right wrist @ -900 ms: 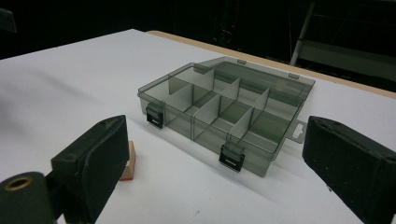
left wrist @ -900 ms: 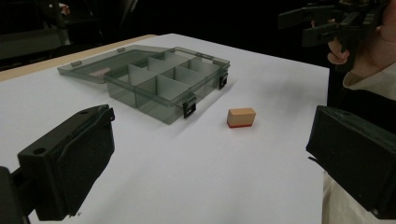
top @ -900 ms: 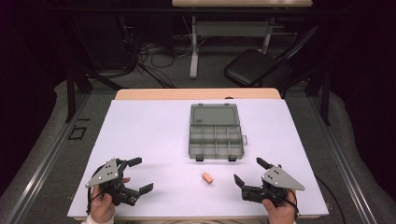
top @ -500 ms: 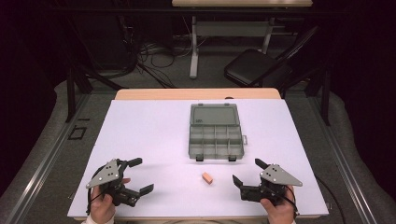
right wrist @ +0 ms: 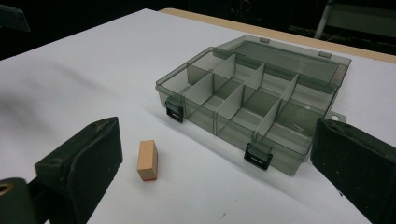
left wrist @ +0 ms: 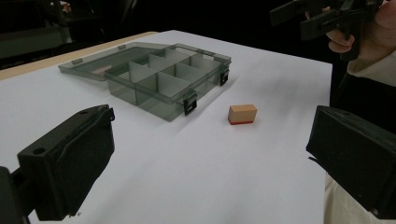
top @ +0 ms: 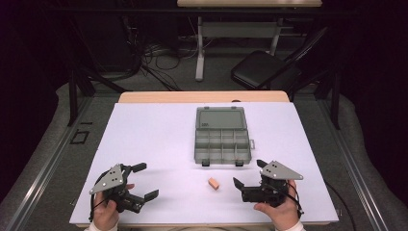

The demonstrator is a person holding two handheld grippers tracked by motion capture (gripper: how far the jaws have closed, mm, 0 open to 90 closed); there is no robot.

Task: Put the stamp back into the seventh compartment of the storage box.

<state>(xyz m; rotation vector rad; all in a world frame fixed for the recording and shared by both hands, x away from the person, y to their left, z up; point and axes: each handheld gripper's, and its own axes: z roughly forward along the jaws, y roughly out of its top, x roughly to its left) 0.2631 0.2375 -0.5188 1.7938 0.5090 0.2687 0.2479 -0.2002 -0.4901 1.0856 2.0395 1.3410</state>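
Both sets of tongs wide open, empty: left gripper (top: 144, 181), right gripper (top: 248, 174). Small wooden block (top: 213, 183) on white table (top: 159, 130) between them, near open compartment box (top: 222, 144), seemingly empty.

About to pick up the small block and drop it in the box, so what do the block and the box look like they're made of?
Block: looks like bare, matte, pale wood, with a thin red layer on one face, maybe paint or rubber.
Box: looks like smoky see-through plastic, smooth and slightly glossy, since the dividers show through its walls; the black latches look like opaque plastic.
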